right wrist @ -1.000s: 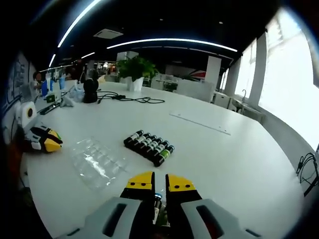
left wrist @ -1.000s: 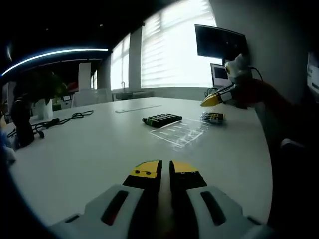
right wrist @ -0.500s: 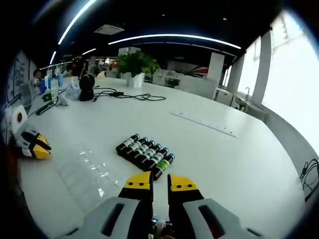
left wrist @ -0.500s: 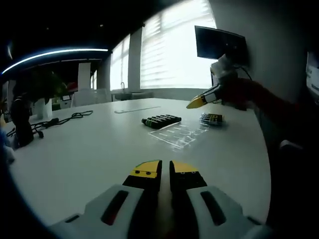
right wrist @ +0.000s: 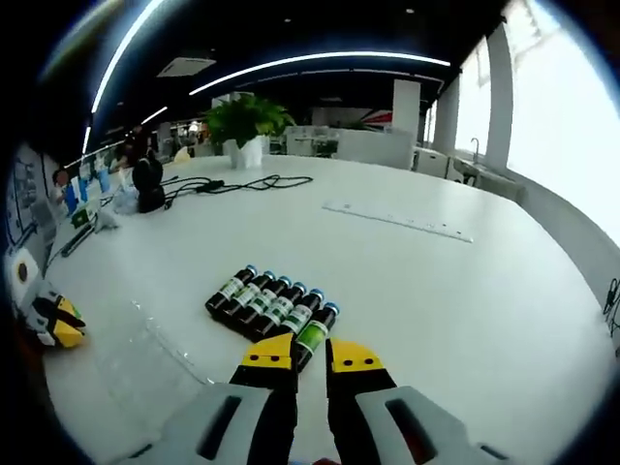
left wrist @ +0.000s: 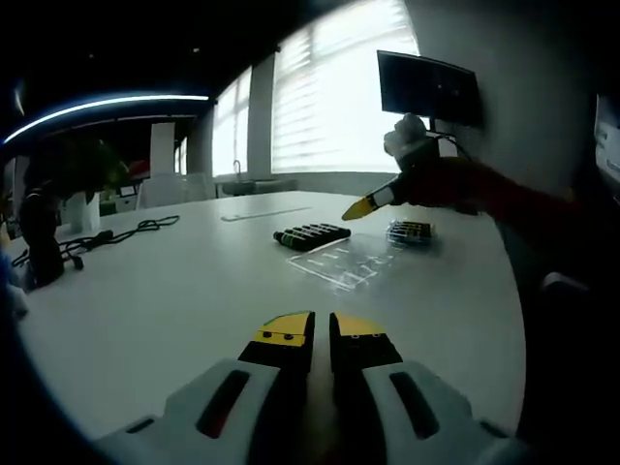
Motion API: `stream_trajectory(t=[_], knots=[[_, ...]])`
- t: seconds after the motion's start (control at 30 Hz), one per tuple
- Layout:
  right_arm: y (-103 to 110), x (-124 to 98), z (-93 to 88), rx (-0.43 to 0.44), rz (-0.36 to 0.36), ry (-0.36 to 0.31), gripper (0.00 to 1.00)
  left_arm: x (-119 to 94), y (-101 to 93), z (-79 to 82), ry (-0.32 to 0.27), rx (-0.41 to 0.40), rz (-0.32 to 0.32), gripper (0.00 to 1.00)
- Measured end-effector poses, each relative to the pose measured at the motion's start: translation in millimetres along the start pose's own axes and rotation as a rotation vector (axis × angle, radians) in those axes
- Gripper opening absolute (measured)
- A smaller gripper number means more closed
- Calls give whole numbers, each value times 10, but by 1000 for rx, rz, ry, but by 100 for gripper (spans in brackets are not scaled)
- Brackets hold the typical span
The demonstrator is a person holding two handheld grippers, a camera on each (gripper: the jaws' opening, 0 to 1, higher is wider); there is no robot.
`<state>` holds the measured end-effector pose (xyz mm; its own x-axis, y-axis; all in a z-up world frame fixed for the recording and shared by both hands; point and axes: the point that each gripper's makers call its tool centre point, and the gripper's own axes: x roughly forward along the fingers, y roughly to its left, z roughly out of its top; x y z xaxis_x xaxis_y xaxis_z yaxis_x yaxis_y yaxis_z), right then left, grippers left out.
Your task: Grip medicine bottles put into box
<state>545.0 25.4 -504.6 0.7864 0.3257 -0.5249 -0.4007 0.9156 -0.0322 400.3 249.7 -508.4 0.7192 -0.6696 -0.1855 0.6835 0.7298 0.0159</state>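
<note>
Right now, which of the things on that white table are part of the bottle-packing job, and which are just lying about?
Job:
row of dark medicine bottles
clear plastic tray
right gripper, near the bottles
left gripper

Lying about:
potted plant
black cable
long flat strip
wall screen

Can't read a thing from my end, honestly. The medicine bottles [right wrist: 271, 308] on the tabletop [right wrist: 465, 291] have green and white labels, but any print on them is too small and blurry to make out.
</note>
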Motion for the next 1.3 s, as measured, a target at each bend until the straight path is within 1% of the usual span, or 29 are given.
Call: stream_trajectory(t=[0.17,0.27,0.33,0.5,0.63,0.77,0.97,1.3], knots=[[-31,81,-25,18,-16,19,7,-1,2,5,-3,-3,-1,2],[-4,113,-19,29,-16,27,7,0,2,5,-4,-3,-2,2],[18,129,-14,21,-15,33,7,0,1,7,-5,-4,-3,2],[0,171,-46,-14,-40,63,8,-3,1,9,-7,-6,-4,2],[17,195,-79,-10,-38,74,8,-4,1,11,-8,-8,-4,2],[-23,212,-135,-37,-65,92,8,-5,0,12,-9,-10,-5,2],[-76,235,-207,-32,-79,119,8,-6,-2,11,-9,-10,-5,2],[-75,234,-205,-9,-79,122,7,-10,0,11,-10,-12,-5,2]])
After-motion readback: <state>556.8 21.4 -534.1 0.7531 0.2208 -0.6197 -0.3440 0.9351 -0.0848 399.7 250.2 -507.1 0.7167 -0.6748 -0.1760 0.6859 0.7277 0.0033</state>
